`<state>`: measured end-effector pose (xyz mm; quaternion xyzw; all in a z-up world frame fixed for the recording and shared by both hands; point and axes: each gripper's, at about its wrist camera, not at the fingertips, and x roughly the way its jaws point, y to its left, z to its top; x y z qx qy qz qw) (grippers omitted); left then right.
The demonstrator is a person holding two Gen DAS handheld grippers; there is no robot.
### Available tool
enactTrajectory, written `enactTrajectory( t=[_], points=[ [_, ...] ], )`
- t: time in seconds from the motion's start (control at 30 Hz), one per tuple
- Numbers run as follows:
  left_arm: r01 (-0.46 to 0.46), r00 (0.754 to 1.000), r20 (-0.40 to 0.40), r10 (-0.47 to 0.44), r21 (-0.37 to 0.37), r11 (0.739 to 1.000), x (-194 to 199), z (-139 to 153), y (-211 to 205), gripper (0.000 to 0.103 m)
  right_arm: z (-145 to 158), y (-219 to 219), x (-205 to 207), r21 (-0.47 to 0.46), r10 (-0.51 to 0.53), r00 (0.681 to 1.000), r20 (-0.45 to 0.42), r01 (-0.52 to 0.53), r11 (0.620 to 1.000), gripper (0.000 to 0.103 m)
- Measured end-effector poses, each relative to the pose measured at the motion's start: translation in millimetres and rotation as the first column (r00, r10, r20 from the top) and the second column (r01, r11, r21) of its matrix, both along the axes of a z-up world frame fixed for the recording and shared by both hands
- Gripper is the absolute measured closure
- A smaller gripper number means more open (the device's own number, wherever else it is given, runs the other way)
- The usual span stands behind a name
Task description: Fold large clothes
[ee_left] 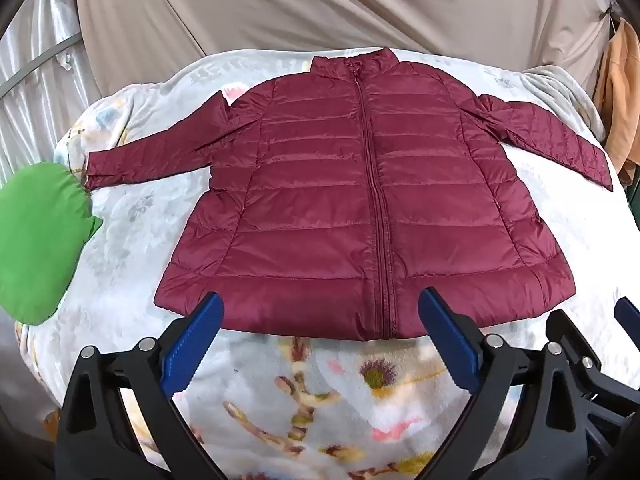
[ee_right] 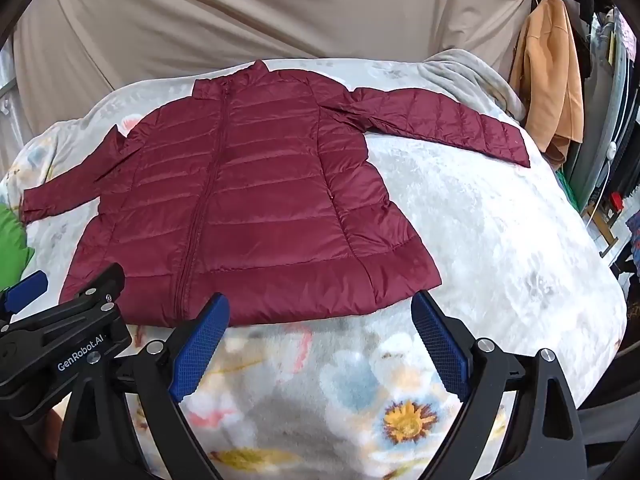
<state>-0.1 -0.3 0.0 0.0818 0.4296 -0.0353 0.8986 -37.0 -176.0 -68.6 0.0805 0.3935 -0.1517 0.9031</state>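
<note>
While both my grippers, left [ee_left: 320,320] and right [ee_right: 320,320], hang spread and empty, the jacket [ee_left: 360,200] lies just beyond, hem near, collar far.

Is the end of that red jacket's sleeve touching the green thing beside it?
Cannot tell. In the left wrist view the sleeve cuff of the jacket meets the green thing, but no gap or contact shows plainly.

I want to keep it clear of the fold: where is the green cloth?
The green cloth lies at the left edge of both views, on the blanket beside the jacket's left-hand cuff.
</note>
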Motion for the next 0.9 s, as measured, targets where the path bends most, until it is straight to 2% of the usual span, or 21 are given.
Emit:
enactTrajectory(
  t=[0.63, 0.67, 0.9],
  points=[
    [0.001, 1.0, -0.006, -0.001, 0.003, 1.0, 0, -1, 0, 0.009, -5, 3, 1, -0.002, -0.011, 1.0, -0.015, 0.011, 1.0, 0.013],
    [0.0, 1.0, -0.007, 0.0, 0.003, 1.0, 0, -9, 1, 0.009, -5, 3, 1, -0.005, -0.011, 1.0, -0.016, 0.011, 1.0, 0.013],
    [0.001, 1.0, -0.008, -0.001, 0.004, 1.0, -1, -10, 4, 0.01, -6, 4, 3, -0.014, -0.013, 1.0, -0.025, 0.012, 1.0, 0.013]
  ],
)
